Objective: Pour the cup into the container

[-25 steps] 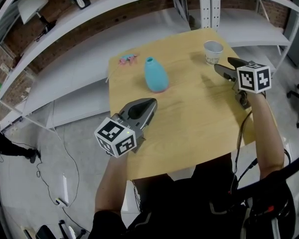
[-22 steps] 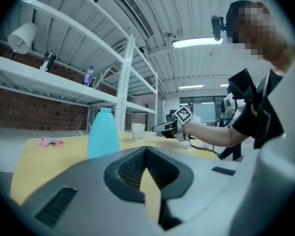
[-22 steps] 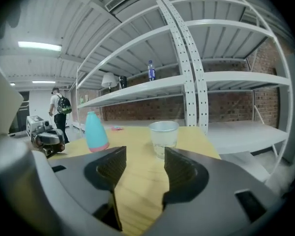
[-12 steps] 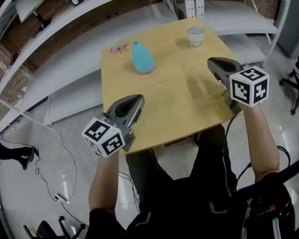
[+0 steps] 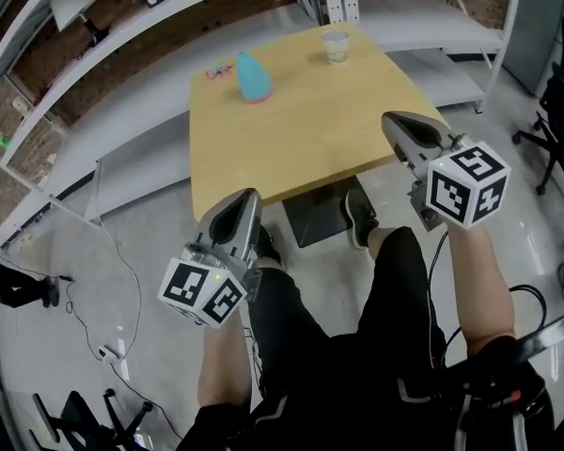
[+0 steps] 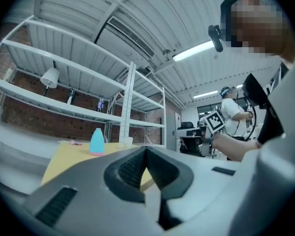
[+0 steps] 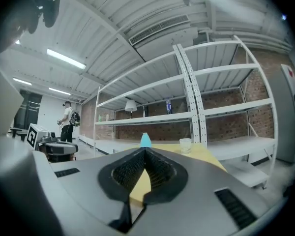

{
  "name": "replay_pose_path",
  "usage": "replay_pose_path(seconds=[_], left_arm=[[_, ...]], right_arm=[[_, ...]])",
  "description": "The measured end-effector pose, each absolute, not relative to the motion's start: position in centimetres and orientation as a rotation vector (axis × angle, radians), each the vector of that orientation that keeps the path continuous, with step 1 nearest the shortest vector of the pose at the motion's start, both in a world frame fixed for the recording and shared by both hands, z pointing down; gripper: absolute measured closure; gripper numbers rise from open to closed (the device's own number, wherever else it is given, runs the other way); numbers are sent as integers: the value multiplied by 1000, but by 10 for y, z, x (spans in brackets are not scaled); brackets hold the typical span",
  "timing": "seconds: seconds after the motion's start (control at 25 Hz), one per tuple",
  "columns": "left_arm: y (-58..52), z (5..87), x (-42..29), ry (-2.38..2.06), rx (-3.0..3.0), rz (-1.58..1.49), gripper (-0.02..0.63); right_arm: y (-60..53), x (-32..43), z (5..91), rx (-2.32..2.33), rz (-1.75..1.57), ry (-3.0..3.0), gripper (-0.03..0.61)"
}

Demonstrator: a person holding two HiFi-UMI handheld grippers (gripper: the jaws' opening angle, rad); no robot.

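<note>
**Both grippers shut and empty, well short of the cup**

Your left gripper and right gripper hang off the near edge of the table, above your legs. Each has its jaws pressed together on nothing, and the right pair has just been closing. The cup stands upright at the far corner, well apart from the blue container to its left. To pour well, you would likely open the right jaws before reaching and take the cup by its wall. Keep it level, then tip it over the container's narrow mouth. Only the head view shows how far back you stand. Only the gripper views show the pads meeting, and the right one also shows a bystander beside the shelves.
</note>
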State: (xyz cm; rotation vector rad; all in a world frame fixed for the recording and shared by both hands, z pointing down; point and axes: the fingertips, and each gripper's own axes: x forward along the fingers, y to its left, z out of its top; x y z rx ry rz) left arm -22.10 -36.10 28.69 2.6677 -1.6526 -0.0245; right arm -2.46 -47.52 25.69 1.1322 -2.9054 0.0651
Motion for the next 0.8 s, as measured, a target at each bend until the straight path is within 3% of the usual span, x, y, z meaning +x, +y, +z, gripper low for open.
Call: replay_pose_path(seconds=[0.8], left_arm=[[-55, 290, -69, -1691, 2628, -6, 612]], right_arm=[[-136, 115, 265, 1139, 59, -2937, 577]])
